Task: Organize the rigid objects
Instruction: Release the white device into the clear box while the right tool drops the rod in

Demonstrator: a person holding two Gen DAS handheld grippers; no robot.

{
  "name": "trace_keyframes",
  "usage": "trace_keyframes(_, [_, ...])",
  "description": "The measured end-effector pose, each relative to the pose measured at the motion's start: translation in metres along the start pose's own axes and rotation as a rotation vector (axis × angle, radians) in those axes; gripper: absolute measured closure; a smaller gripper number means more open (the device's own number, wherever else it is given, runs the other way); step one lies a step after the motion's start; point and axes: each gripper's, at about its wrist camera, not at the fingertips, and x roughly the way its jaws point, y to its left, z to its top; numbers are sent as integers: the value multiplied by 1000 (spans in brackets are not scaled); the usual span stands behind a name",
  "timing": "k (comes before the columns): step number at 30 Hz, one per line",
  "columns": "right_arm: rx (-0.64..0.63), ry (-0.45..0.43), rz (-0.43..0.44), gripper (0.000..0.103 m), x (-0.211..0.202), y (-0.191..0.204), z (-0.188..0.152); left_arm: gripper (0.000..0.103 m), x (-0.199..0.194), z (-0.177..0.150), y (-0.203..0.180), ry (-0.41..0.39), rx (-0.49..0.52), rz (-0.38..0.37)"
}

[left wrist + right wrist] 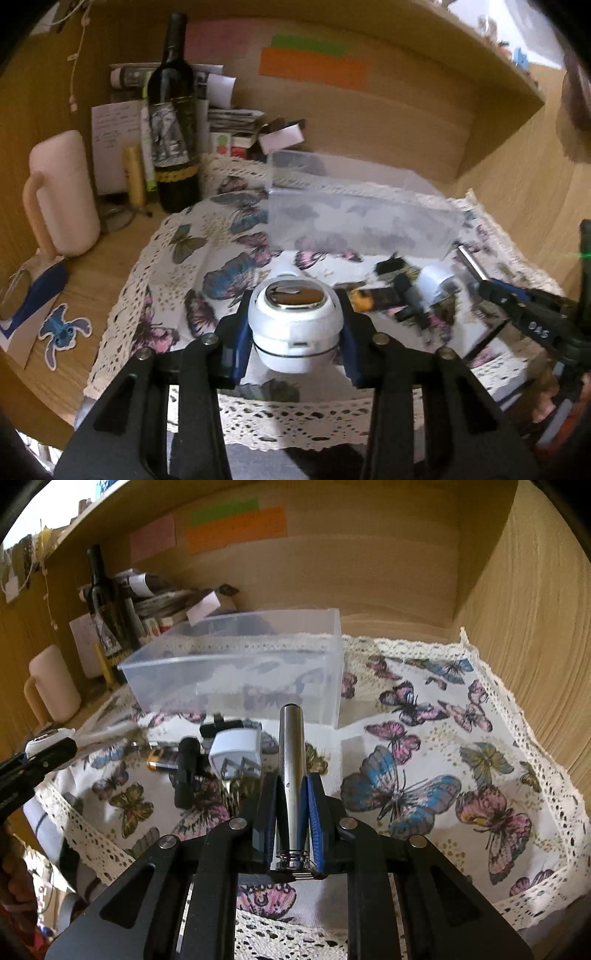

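Note:
My left gripper is shut on a round white device with a shiny metal top, held above the butterfly cloth. My right gripper is shut on a silver metal cylinder that points forward. A clear plastic bin stands on the cloth ahead of both; it also shows in the left wrist view. Between the grippers lie a white plug adapter, a black cylinder and a battery. The right gripper with its cylinder shows in the left wrist view.
A wine bottle, a pink mug, a yellow tube and stacked papers crowd the back left of the wooden shelf. The shelf's side wall rises on the right. A cartoon sticker lies at the left.

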Motion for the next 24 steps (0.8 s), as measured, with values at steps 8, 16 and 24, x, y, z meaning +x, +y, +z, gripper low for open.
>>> trace_keyframes(8, [8, -81, -1, 89, -16, -1, 18, 63, -4, 21, -13, -21, 55, -33])
trace_keyframes(16, [5, -158, 0, 89, -28, -1, 39, 63, -18, 40, -26, -53, 115, -62])
trace_keyframes(24, [-33, -230, 4, 89, -37, 5, 67, 63, -27, 60, -26, -69, 109, -93])
